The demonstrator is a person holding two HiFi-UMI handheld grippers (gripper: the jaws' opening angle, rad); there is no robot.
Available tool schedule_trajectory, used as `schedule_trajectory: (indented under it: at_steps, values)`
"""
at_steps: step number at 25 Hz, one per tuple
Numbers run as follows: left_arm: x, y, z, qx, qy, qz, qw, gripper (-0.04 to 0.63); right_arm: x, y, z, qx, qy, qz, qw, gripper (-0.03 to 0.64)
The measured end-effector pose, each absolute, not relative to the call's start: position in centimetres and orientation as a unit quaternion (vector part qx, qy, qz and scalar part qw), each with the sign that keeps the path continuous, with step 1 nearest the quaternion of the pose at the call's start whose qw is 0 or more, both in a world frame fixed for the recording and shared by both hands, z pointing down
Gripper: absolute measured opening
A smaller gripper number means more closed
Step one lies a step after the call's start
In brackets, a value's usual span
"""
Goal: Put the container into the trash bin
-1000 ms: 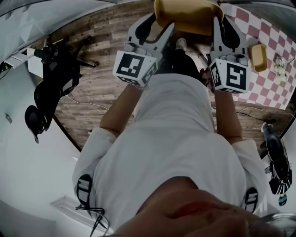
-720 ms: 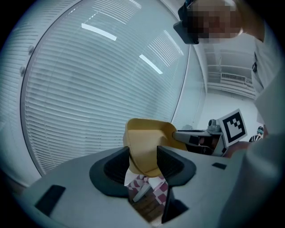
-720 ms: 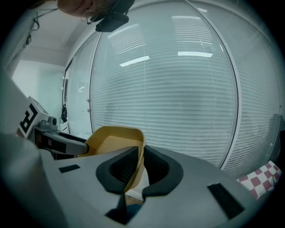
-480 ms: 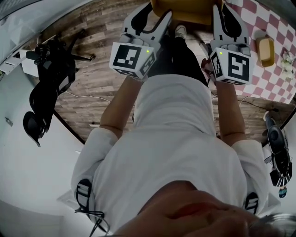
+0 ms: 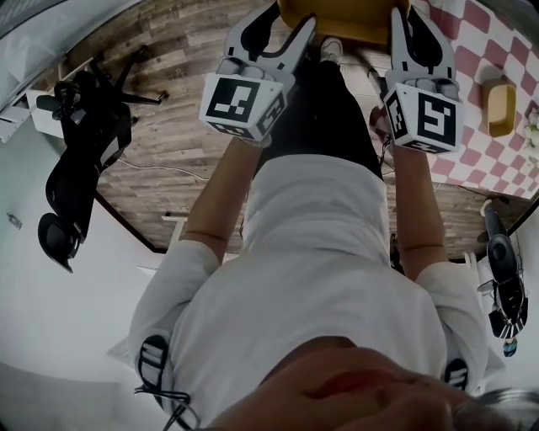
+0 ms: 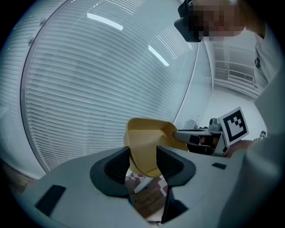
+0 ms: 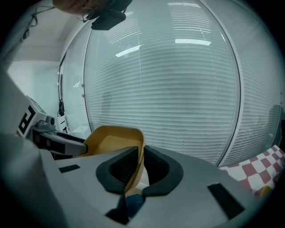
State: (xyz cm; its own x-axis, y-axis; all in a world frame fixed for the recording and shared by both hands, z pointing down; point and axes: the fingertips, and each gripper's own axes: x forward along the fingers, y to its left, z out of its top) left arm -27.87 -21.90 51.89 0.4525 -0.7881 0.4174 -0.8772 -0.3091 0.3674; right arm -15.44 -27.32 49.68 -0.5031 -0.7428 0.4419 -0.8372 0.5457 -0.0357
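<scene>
Container: sideways between your tongs.
Left tongs: clamped on one wall.
Right tongs: clamped on the opposite wall.

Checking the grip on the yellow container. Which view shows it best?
The left gripper view: the yellow container sits mid-frame, largely unobstructed, one wall pinched by the left claw. The right gripper view shows less of it; the head view only a cropped strip at top.

Two grippers: the left gripper and the right gripper. Two yellow containers: the held container and the other container. One person. One red-and-white checked cloth.
</scene>
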Motion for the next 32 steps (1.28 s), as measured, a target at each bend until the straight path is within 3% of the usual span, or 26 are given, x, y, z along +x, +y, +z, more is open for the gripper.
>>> schedule_trajectory:
  at_steps: [32]
  values:
    - [-27.8, -22.9, 73.8, 0.774, -0.519, 0.127, 0.340, 0.184, -15.3, -28.8, 72.3, 0.450, -0.840, 0.168, 0.250, 0.057]
